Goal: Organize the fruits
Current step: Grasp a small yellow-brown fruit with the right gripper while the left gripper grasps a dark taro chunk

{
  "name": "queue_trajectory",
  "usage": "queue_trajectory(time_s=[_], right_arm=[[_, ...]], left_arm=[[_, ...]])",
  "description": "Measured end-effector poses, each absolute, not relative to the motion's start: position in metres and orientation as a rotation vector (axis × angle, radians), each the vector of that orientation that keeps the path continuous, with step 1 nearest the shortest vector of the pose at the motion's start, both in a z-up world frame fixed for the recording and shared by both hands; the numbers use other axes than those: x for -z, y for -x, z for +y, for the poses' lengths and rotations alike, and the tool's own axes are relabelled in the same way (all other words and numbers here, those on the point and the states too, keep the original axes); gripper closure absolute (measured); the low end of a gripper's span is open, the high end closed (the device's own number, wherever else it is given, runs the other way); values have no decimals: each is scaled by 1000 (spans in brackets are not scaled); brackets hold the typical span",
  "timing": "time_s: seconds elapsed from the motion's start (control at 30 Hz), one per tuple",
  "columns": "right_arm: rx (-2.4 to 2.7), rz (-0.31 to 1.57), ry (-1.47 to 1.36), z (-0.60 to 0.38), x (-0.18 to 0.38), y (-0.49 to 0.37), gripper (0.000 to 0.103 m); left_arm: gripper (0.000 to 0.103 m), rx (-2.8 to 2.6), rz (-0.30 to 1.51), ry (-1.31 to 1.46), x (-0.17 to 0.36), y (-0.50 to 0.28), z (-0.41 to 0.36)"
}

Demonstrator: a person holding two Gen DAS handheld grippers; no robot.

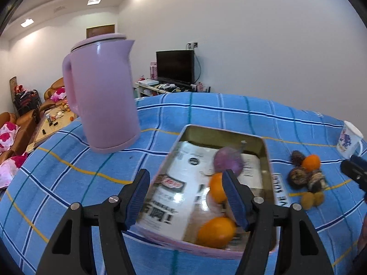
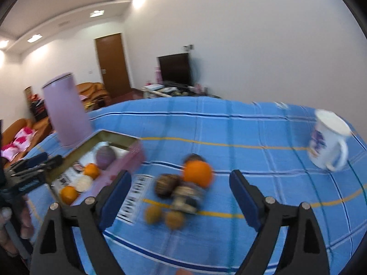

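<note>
Both the left gripper (image 1: 185, 197) over the tin tray (image 1: 266, 158) and the right gripper (image 2: 180, 197) above the loose fruit pile (image 2: 181, 192) on the blue cloth (image 2: 229, 126) hang released and empty, while two oranges (image 1: 216, 231), a purple fruit (image 1: 228, 162) and what looks like a pale one lie in the tray.

White walls (image 1: 252, 34), wooden door (image 2: 112, 64), orange sofa (image 2: 93, 89) (ceiling lights on).
</note>
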State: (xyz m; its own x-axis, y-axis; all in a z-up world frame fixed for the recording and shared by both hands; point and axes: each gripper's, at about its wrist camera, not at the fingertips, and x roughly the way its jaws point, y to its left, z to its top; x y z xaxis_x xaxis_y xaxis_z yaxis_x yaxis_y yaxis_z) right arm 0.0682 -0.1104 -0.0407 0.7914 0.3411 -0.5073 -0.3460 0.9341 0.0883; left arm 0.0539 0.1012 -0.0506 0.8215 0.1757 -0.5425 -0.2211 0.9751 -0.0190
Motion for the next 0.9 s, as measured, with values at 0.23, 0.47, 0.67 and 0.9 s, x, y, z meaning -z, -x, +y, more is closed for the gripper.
queue_trajectory(time_s=[0.23,0.47,0.67,0.9], right_arm=[[-306,590,-44,-142,60,-70,17],[-369,657,-2,-133,70,-70,44],[-414,758,80,-104,82,-77,50],[-428,846,56,-98,94,-92,60]], left_arm=[[36,-137,571,27,51,-57,54],[36,-107,579,-15,55,-59,25],[36,-119,594,0,57,-64,32],[36,-113,588,8,53,-64,36]])
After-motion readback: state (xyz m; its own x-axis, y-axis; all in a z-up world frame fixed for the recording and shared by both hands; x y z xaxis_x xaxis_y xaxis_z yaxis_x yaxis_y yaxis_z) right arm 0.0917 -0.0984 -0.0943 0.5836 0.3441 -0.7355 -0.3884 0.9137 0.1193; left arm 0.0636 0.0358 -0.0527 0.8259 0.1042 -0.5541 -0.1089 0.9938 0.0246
